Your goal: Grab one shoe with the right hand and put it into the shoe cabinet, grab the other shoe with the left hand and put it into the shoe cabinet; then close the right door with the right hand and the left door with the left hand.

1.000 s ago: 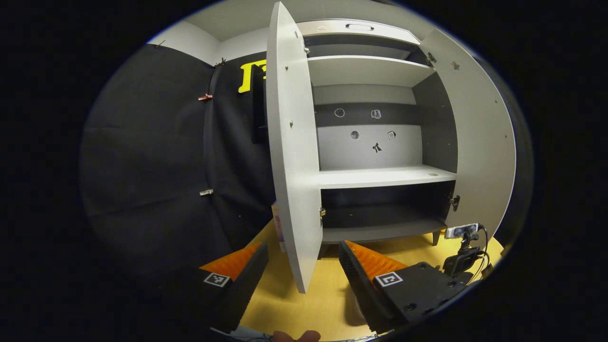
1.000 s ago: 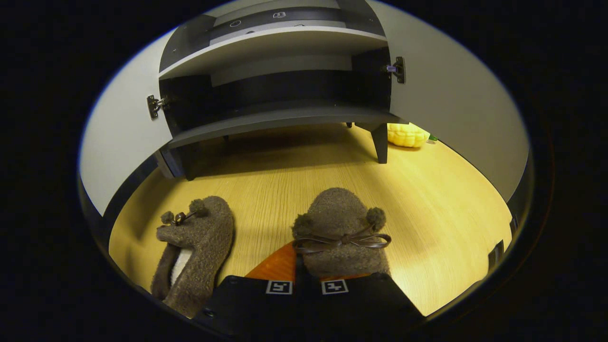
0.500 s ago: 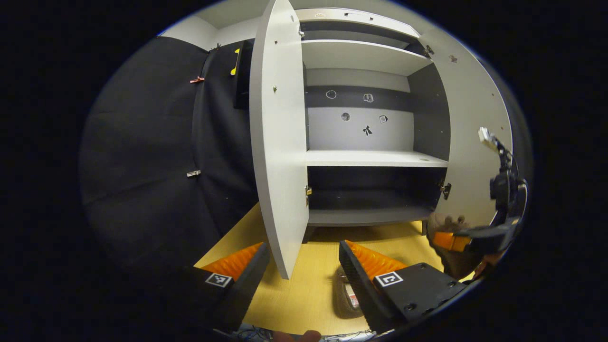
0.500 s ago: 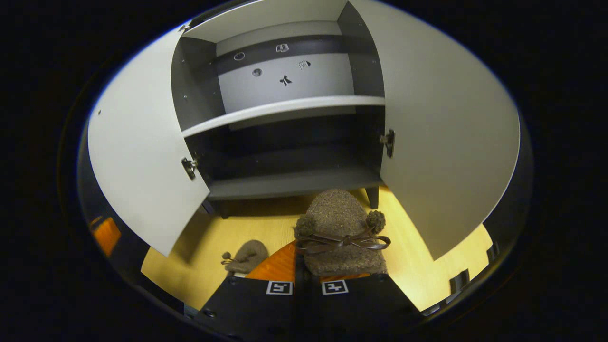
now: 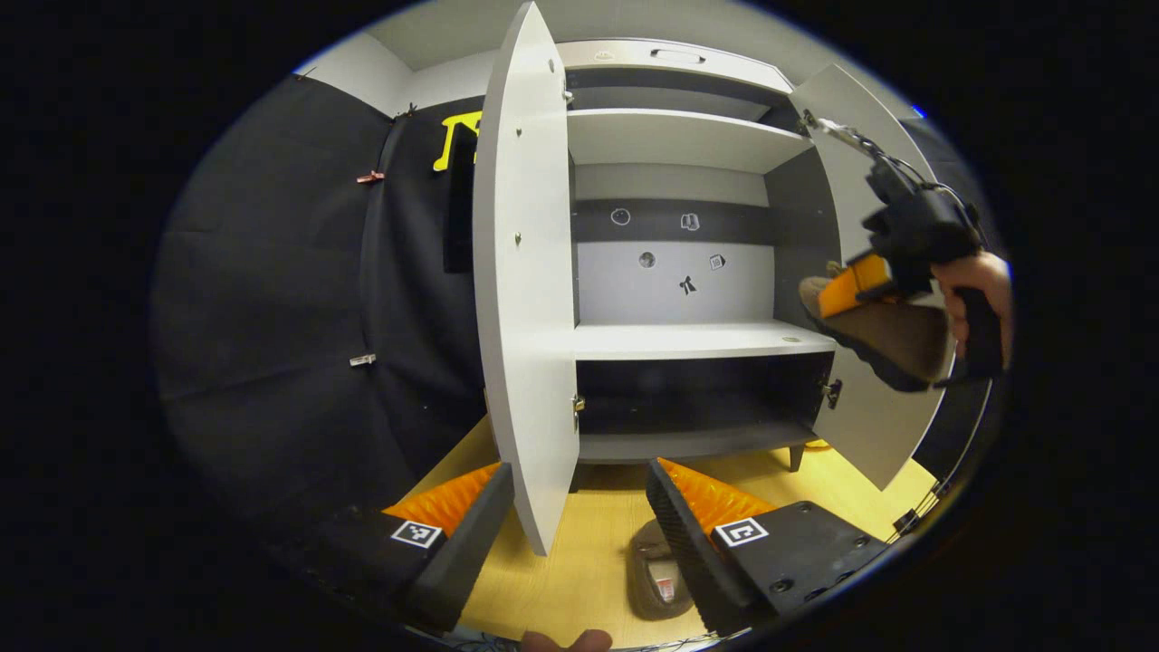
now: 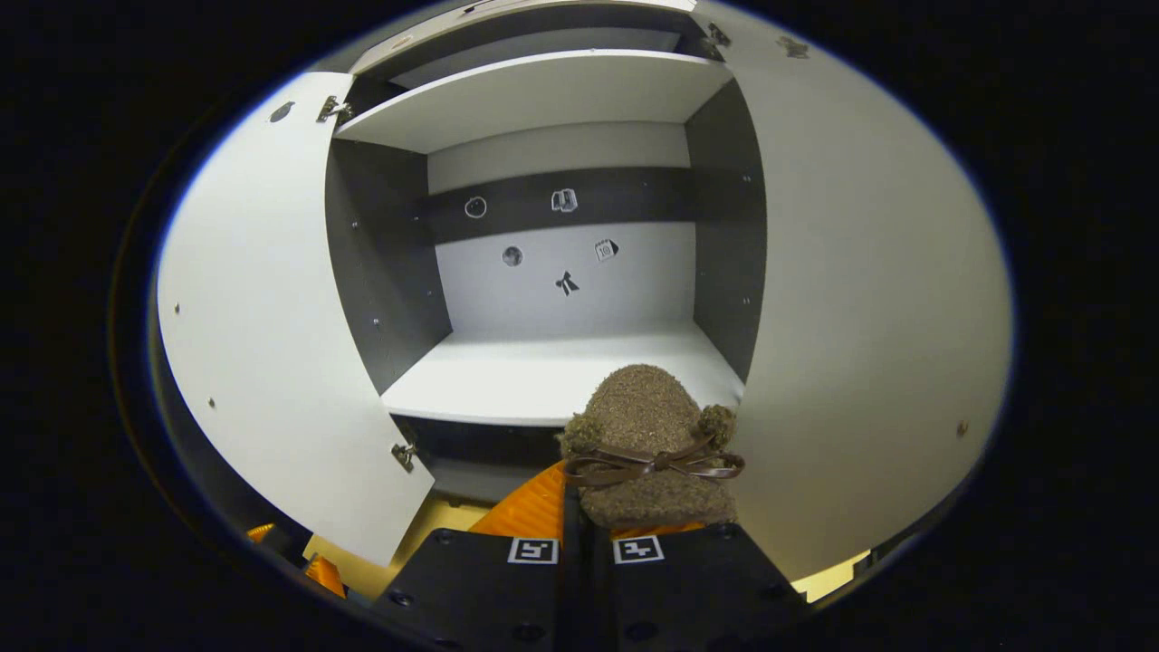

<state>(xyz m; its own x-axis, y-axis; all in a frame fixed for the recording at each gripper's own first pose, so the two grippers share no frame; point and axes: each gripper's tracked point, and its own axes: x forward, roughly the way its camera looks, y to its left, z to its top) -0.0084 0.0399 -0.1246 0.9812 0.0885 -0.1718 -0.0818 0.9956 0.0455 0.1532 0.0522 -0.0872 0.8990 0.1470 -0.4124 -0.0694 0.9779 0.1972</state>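
Between the right tongs [image 6: 589, 507], which are closed on it, sits the brown fuzzy slipper with a thin bow and two pompoms [image 6: 647, 444]; it is raised in front of the white middle shelf [image 6: 543, 376] of the grey and white shoe cabinet [image 6: 561, 263]. It looks soft and light, so I judge it bends easily and will not slip much; a hold at the heel rim, as here, seems good. The left tongs [image 5: 579, 516] are open and hold nothing. Just below them, on the wooden floor [image 5: 579, 570], lies the second brown slipper [image 5: 656, 575]. Compared with half a second ago, the held slipper is higher: it was at the level of the dark bottom shelf, now at the middle shelf. The right tongs also appear higher in the left gripper view.
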